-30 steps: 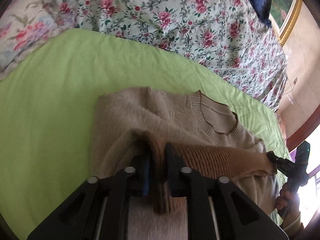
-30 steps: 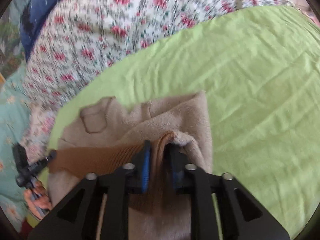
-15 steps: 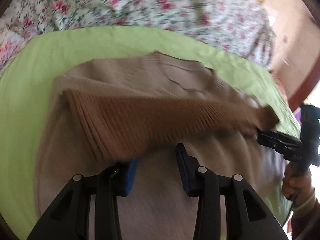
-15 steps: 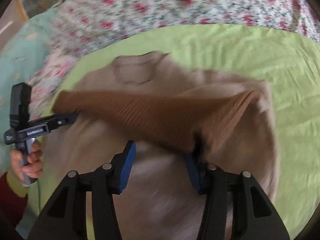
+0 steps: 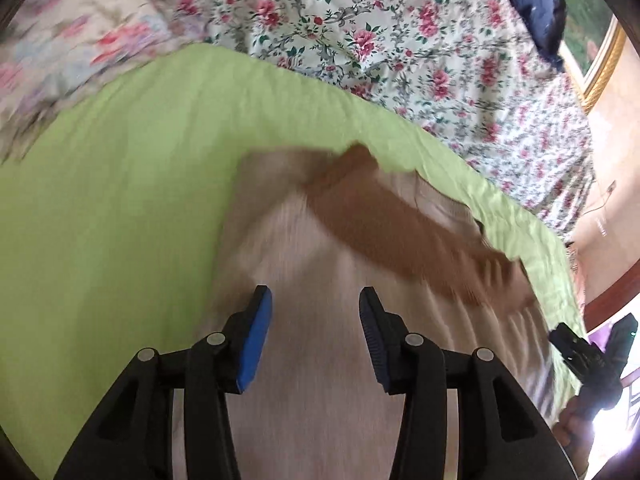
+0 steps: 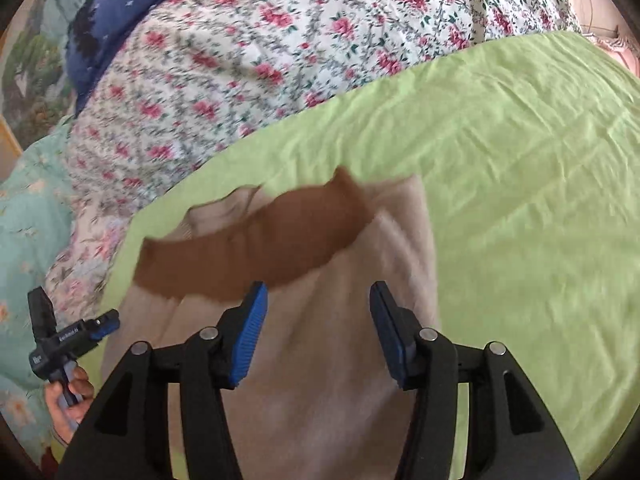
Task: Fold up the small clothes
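A beige knit sweater (image 5: 320, 360) lies on a lime green sheet (image 5: 120, 200), with its darker brown ribbed hem band (image 5: 400, 240) folded up across the chest. In the right wrist view the sweater (image 6: 320, 380) and the band (image 6: 260, 248) show too. My left gripper (image 5: 316, 320) is open and empty above the sweater's body. My right gripper (image 6: 318, 316) is open and empty above the sweater, just below the band. The right gripper also shows at the right edge of the left wrist view (image 5: 576, 356), and the left gripper at the left edge of the right wrist view (image 6: 100, 326).
The green sheet (image 6: 520, 200) covers the near part of a bed. A floral quilt (image 5: 400, 40) lies beyond it, with a dark blue cloth (image 6: 120, 20) at the far end. A gold picture frame (image 5: 600, 68) hangs on the wall.
Both grippers have let go of the brown hem band and opened. They have drawn back toward the near side, and the band now lies folded across the sweater.
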The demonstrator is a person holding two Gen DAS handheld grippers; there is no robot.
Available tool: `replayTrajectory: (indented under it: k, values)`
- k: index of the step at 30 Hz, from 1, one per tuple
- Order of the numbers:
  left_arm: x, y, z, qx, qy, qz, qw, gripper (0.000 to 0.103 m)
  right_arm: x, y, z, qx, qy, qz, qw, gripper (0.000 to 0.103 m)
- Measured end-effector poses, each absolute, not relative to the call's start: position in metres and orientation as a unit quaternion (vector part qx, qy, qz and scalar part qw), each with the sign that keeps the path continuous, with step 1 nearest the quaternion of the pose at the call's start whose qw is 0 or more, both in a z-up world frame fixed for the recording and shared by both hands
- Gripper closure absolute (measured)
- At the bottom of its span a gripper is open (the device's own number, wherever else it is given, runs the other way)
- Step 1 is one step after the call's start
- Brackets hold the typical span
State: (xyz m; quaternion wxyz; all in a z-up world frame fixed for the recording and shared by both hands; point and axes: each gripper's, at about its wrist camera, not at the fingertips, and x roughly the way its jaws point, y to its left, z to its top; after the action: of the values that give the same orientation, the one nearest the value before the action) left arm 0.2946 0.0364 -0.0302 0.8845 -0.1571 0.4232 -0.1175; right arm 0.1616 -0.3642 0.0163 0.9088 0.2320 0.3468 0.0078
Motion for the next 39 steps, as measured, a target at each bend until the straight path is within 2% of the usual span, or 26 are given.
replayTrajectory:
  k: [7, 12, 25, 34, 37, 38, 39]
  values:
    - [0.191, 0.048, -0.038, -0.180, 0.415, -0.122, 0.884, 0.048, 0.110, -0.327, 0.011, 0.255, 0.338, 0.042, 0.905, 0.046]
    - [0.163, 0.050, -0.057, -0.206, 0.430, -0.125, 0.870, 0.045, 0.096, -0.309, 0.005, 0.253, 0.354, 0.061, 0.898, 0.045]
    - [0.191, 0.073, -0.083, -0.319, 0.405, -0.126, 0.847, 0.042, 0.079, -0.295, 0.004, 0.248, 0.368, 0.071, 0.893, 0.041]
    - [0.228, 0.076, -0.080, -0.327, 0.397, -0.098, 0.852, 0.042, 0.087, -0.301, -0.004, 0.253, 0.377, 0.063, 0.889, 0.041]
    - [0.239, 0.071, -0.073, -0.317, 0.389, -0.088, 0.861, 0.046, 0.090, -0.304, -0.005, 0.254, 0.377, 0.062, 0.889, 0.041]
    - [0.240, 0.068, -0.070, -0.311, 0.385, -0.089, 0.864, 0.060, 0.091, -0.305, -0.005, 0.254, 0.377, 0.062, 0.888, 0.041]
    - [0.240, 0.066, -0.065, -0.302, 0.380, -0.091, 0.870, 0.082, 0.092, -0.306, -0.005, 0.256, 0.376, 0.064, 0.888, 0.041]
